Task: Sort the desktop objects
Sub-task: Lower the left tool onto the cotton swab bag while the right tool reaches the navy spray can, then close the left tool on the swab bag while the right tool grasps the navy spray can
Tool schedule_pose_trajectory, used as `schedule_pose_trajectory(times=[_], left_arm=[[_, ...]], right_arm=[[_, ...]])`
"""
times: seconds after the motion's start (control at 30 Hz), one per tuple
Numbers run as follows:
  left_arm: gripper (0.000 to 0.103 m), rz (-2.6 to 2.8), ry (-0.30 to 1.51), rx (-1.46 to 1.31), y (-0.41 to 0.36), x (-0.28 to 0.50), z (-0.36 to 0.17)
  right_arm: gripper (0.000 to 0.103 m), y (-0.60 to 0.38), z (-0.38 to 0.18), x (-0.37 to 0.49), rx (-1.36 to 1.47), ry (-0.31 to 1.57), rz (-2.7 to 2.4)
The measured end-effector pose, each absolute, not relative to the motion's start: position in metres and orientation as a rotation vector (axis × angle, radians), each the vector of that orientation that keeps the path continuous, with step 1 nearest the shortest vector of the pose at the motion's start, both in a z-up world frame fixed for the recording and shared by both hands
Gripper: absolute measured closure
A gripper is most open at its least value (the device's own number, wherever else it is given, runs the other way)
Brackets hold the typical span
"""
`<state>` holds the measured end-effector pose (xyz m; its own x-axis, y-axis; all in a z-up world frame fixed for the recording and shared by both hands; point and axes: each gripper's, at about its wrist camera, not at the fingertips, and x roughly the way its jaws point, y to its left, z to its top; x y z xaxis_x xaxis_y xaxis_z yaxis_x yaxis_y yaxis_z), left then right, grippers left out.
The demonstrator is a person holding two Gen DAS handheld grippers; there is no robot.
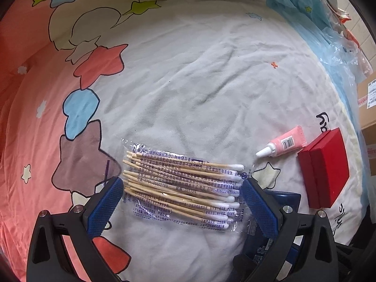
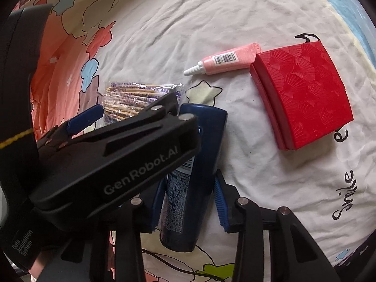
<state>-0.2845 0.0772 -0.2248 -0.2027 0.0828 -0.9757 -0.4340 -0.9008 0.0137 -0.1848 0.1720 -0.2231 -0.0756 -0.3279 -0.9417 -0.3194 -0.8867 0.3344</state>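
Note:
A clear packet of cotton swabs (image 1: 183, 185) lies on the printed bedsheet (image 1: 199, 82). My left gripper (image 1: 183, 202) is open, its blue pads on either side of the packet, which also shows in the right wrist view (image 2: 131, 98). My right gripper (image 2: 190, 202) is open around a dark blue bottle (image 2: 195, 176) lying on the sheet; the pads stand a little off its sides. A pink tube with a white nozzle (image 2: 223, 62) and a red box (image 2: 303, 91) lie beyond, touching each other. Both also show in the left wrist view: tube (image 1: 284, 144), box (image 1: 326, 166).
The left gripper's black body (image 2: 112, 159) crosses the right wrist view and hides part of the bottle. Plastic bags (image 1: 340, 35) and cardboard boxes (image 1: 369, 103) stand past the sheet's right edge.

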Motion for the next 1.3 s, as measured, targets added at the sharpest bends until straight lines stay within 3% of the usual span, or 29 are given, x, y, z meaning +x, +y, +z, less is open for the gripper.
schedule_pose_trajectory(times=[0.07,0.27,0.43,0.63,0.8,0.87,0.93,1.0,1.3], left_arm=[[0.001,2.167,0.419,-1.726,0.079,-0.282,-0.224],[0.020,2.139,0.417,-1.726,0.082,-0.278,-0.219],[0.048,2.132,0.432,-1.717,0.086,-0.274,-0.212],[0.065,2.115,0.404,-1.735,0.083,-0.274,-0.209],[0.065,2.117,0.427,-1.740,0.085,-0.273,-0.209],[0.061,2.136,0.420,-1.756,0.083,-0.274,-0.209],[0.033,2.165,0.405,-1.782,0.081,-0.275,-0.209],[0.015,2.200,0.381,-1.808,0.077,-0.275,-0.208],[0.012,2.197,0.011,-1.959,0.055,-0.281,-0.220]], right_arm=[[0.068,0.175,-0.222,-0.182,2.130,-0.742,-2.178],[0.070,0.186,-0.218,-0.174,2.120,-0.731,-2.190],[0.070,0.192,-0.213,-0.166,2.093,-0.712,-2.206],[0.070,0.195,-0.206,-0.157,2.089,-0.724,-2.204],[0.070,0.185,-0.202,-0.166,2.083,-0.718,-2.210],[0.070,0.184,-0.202,-0.167,2.080,-0.713,-2.210],[0.070,0.183,-0.201,-0.168,2.077,-0.712,-2.207],[0.070,0.179,-0.202,-0.170,2.071,-0.708,-2.210],[0.071,0.182,-0.197,-0.161,2.056,-0.647,-2.233]])
